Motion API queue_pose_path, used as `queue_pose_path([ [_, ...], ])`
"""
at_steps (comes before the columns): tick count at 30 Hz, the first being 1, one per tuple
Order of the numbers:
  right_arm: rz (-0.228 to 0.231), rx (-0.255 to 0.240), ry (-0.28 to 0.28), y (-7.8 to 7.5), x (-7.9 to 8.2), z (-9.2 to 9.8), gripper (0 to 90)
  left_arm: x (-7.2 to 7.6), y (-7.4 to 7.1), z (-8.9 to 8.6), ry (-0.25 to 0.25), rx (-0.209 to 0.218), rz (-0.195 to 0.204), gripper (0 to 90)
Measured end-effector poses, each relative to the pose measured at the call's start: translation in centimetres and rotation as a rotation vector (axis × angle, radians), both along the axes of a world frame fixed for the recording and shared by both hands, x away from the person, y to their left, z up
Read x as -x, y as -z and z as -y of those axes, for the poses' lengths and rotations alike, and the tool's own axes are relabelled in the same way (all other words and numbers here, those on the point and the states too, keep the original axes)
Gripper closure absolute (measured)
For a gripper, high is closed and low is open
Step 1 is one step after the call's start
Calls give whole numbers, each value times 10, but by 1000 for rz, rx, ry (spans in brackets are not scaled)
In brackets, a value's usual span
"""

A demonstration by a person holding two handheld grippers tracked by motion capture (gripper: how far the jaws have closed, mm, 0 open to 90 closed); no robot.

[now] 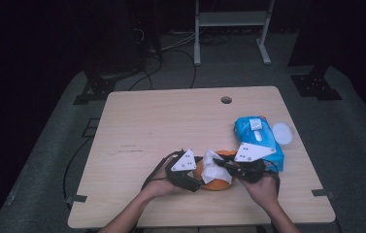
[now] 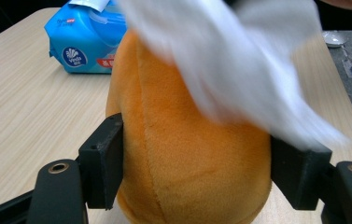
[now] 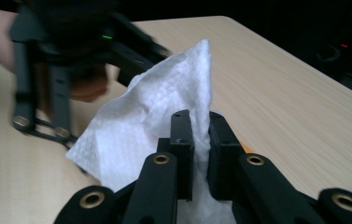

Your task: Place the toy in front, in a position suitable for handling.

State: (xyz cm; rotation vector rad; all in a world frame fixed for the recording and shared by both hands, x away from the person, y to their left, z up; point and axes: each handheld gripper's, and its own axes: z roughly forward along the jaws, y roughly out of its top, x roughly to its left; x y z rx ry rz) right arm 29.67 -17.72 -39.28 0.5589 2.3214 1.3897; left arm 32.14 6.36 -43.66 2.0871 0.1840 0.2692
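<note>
An orange plush toy (image 1: pixel 214 180) sits on the wooden tabletop (image 1: pixel 171 121), close to the near edge and a little right of the middle. It is rounded and soft, with a seam running up its side. A white tissue (image 1: pixel 213 166) lies draped over the top of the toy and hangs down the side that faces the person.

The left gripper (image 1: pixel 190 180) is just left of the toy. In the left gripper view its two black fingers (image 2: pixel 102 158) press against the toy's lower body, one on each side, so the toy is clamped between them. The person's left hand (image 1: pixel 157 185) holds that gripper from behind.

The right gripper (image 1: pixel 226 167) is just right of the toy, reaching in over its top. In the right gripper view its fingers (image 3: pixel 182 144) are closed together on a fold of the tissue, which rises crumpled above them. The person's right hand (image 1: pixel 263 188) holds this gripper, with the forearm coming in from the near edge.

Behind and to the right of the toy lies a blue pack of wet wipes (image 1: pixel 258 138), its flap side up. A round white lid (image 1: pixel 282 133) lies just right of the pack. Far behind the toy, near the far edge, there is a small round hole (image 1: pixel 226 100) in the tabletop.
</note>
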Motion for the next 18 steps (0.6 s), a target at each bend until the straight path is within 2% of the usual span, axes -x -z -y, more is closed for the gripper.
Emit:
queue_pose_path([
  [2, -7, -3, 45, 2, -5, 15, 817, -2, 2, -2, -5, 13, -15, 278],
  [5, -29, -17, 61, 7, -6, 23, 817, -4, 2, -2, -6, 14, -32, 232],
  [9, -8, 2, 59, 7, -2, 14, 818, -4, 0, 0, -17, 1, -53, 120],
  [11, -9, -3, 59, 7, -1, 9, 818, -4, 0, -1, -19, 11, -67, 113],
  [15, -5, -11, 42, 6, 1, 2, 818, -5, -3, -3, -8, 33, -100, 121],
  [17, -10, -13, 36, 7, 1, 1, 818, -4, -3, -5, 2, 20, -76, 202],
  [18, -14, -10, 33, 7, 1, 2, 818, -5, -3, -6, 1, 20, -84, 230],
])
